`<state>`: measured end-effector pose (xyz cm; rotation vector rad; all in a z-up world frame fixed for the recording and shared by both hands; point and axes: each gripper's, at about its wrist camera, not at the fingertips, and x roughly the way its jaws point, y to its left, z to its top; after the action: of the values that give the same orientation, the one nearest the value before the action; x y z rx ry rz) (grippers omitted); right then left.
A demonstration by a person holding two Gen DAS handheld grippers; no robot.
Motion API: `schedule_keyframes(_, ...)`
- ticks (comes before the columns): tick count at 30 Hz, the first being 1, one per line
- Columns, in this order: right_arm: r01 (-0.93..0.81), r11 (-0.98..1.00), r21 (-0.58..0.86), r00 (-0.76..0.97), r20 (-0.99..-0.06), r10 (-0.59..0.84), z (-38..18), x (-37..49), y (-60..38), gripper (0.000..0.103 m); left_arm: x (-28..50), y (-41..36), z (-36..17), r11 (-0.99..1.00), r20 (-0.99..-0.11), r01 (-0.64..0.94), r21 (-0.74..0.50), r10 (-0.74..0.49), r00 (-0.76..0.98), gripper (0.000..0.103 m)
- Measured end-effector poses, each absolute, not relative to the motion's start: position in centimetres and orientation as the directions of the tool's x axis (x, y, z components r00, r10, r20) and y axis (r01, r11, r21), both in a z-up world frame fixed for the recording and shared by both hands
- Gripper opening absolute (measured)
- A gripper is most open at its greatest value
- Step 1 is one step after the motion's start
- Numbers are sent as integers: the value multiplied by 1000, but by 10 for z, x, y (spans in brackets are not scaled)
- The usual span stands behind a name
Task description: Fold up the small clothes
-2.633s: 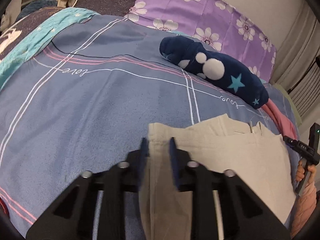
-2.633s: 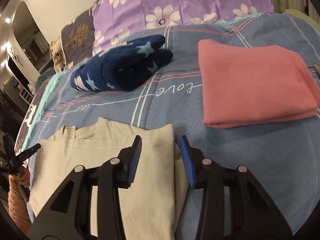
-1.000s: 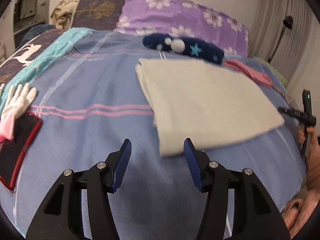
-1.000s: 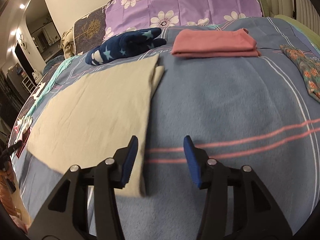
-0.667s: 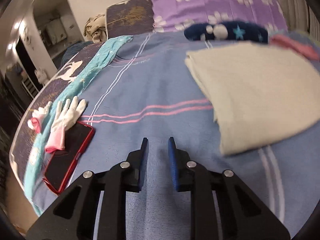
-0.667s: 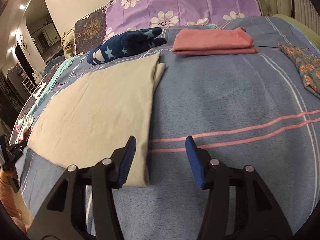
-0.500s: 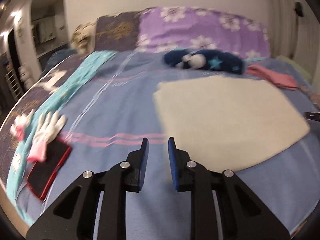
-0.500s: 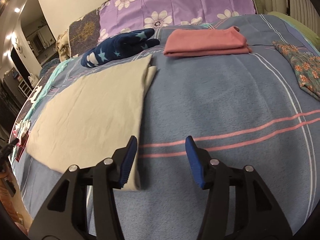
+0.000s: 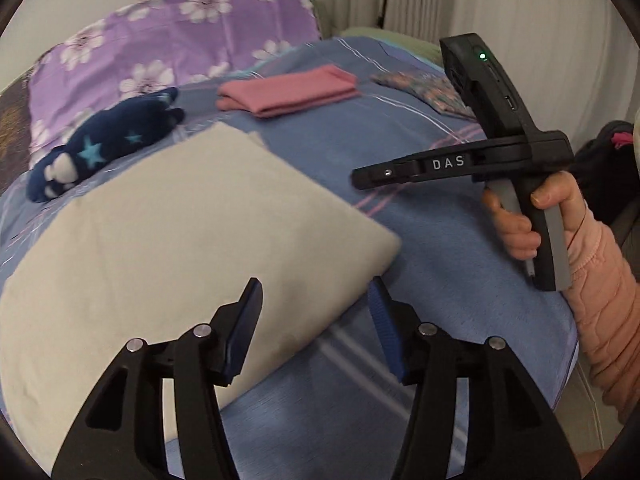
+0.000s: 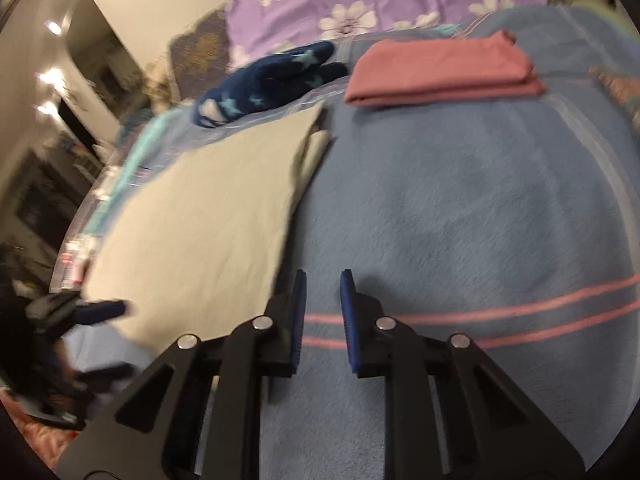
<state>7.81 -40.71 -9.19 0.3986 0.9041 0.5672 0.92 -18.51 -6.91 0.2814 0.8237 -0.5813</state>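
Observation:
A beige garment lies flat, folded in half, on the blue bedspread; it also shows in the right wrist view. My left gripper is open and empty, just above the garment's near right corner. My right gripper has its jaws nearly together with nothing between them, over bare bedspread just right of the garment's edge. In the left wrist view the right gripper is held in a hand above the bed.
A folded pink cloth and a navy star-patterned piece lie at the far side near a purple flowered pillow. A floral cloth lies at the far right. The bed's edge is close on the right.
The left gripper swung right to the garment's near right corner and opened. The right gripper's jaws closed in from wide open. The garment lies unmoved.

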Motion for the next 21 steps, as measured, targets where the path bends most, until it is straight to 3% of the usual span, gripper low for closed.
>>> schedule_keyframes(7, -305, 650, 697, 394, -529, 752, -112, 81, -418, 16, 38, -214, -72, 823, -792, 563, -74, -392, 468, 55)
schedule_keyframes(13, -432, 593, 680, 289, -519, 805, -103, 69, -391, 14, 41, -221, -71, 849, -799, 528, -30, -338, 497, 55)
schedule_keyframes(21, -417, 544, 728, 293, -459, 839, -102, 67, -398, 14, 58, -192, -54, 893, -781, 447, -60, -321, 536, 55)
